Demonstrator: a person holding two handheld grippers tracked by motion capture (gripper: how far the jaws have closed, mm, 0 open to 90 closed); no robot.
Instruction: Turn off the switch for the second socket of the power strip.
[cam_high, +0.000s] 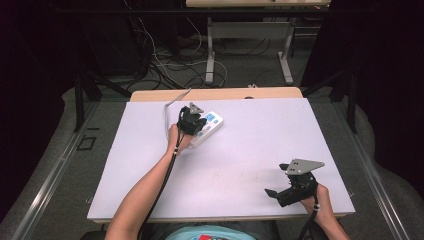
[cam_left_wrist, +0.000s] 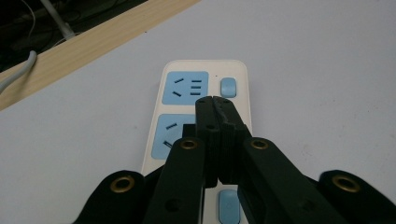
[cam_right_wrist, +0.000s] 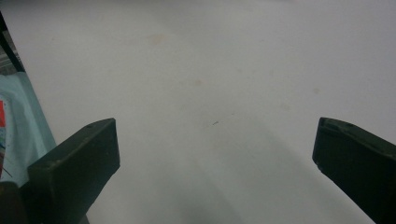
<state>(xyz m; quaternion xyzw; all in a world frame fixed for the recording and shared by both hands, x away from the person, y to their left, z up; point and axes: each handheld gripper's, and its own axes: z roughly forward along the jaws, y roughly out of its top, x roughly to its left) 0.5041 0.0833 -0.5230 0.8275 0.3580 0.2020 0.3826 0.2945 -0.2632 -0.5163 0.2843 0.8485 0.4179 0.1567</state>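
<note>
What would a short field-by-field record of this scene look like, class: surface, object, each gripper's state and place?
surface: white table top with a wooden far edge
object: white power strip with blue sockets and blue switches, lying flat near the far edge
cable: grey cord leading off the far edge
left gripper: jaws shut together, tips over the power strip beside a blue switch
right gripper: jaws wide open, holding nothing, over bare table near the person's side
</note>
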